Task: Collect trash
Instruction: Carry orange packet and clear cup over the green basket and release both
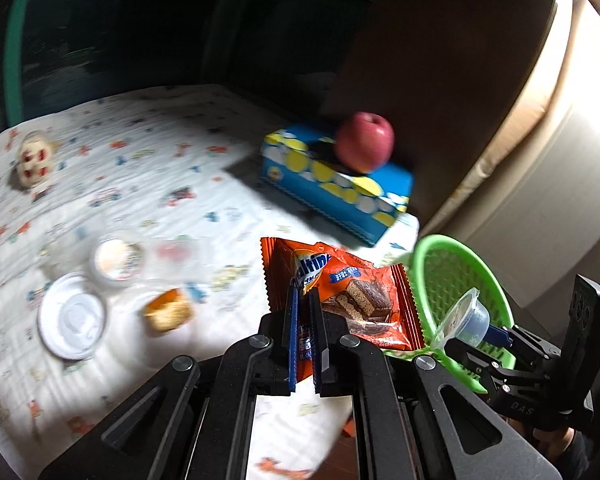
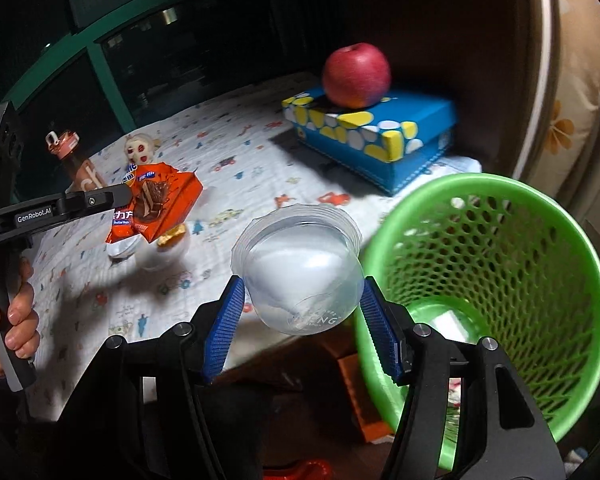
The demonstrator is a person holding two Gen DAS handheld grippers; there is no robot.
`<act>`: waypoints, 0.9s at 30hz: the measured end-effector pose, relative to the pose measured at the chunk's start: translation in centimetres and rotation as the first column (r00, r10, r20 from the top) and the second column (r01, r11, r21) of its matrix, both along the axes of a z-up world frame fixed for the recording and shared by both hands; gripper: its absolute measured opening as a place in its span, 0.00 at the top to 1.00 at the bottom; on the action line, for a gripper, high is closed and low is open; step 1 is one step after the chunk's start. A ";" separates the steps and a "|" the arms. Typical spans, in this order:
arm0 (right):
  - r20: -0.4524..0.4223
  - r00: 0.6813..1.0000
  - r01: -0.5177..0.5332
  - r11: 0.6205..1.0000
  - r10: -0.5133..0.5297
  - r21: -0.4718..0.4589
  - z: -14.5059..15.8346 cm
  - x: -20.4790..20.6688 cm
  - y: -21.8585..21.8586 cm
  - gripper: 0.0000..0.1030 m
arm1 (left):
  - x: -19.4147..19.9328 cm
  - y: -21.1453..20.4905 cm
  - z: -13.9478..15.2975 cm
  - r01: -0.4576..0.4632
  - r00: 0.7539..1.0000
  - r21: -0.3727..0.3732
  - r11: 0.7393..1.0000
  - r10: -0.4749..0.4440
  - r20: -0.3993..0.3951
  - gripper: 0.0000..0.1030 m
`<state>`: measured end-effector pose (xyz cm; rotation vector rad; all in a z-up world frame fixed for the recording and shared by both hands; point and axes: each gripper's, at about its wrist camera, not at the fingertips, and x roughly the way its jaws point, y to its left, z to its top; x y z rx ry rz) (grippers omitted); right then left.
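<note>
The left claw (image 1: 304,300) is clenched on an orange snack wrapper (image 1: 340,288), held above the patterned surface (image 1: 160,152). The right claw (image 2: 300,304) grasps a clear plastic cup (image 2: 300,264) between its blue pads (image 2: 224,320), just beside the rim of the green mesh basket (image 2: 540,216). An apple (image 2: 356,76) rests on a blue box (image 2: 380,136) behind.

We see an orange snack wrapper (image 1: 340,280) printed with a brown chocolate cake at the centre of the frame, a bright green mesh basket (image 2: 500,264) at lower right, a red apple (image 2: 356,76) on a blue box (image 2: 380,136) with yellow and white spots, and a white cloth (image 1: 160,168) with small coloured prints.
</note>
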<state>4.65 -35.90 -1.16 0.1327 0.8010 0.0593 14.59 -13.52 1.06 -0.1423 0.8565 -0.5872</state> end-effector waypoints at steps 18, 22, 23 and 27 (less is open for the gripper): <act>0.009 0.967 0.254 0.967 -0.255 0.014 0.0 -6.3 -11.6 0.42 | -2.5 -17.6 -0.5 0.292 0.956 0.046 0.955 -0.291 -0.029 0.94; 0.011 0.963 0.271 0.962 -0.271 0.025 -0.1 -6.9 -12.4 0.42 | -3.0 -19.2 -1.2 0.325 0.945 0.064 0.943 -0.323 -0.039 0.94; 0.011 0.962 0.274 0.961 -0.274 0.028 -0.1 -7.0 -12.6 0.42 | -3.2 -19.5 -1.3 0.332 0.943 0.068 0.941 -0.330 -0.041 0.94; 0.013 0.958 0.285 0.958 -0.285 0.035 -0.1 -7.3 -13.1 0.42 | -3.5 -20.2 -2.0 0.348 0.937 0.078 0.934 -0.344 -0.059 0.93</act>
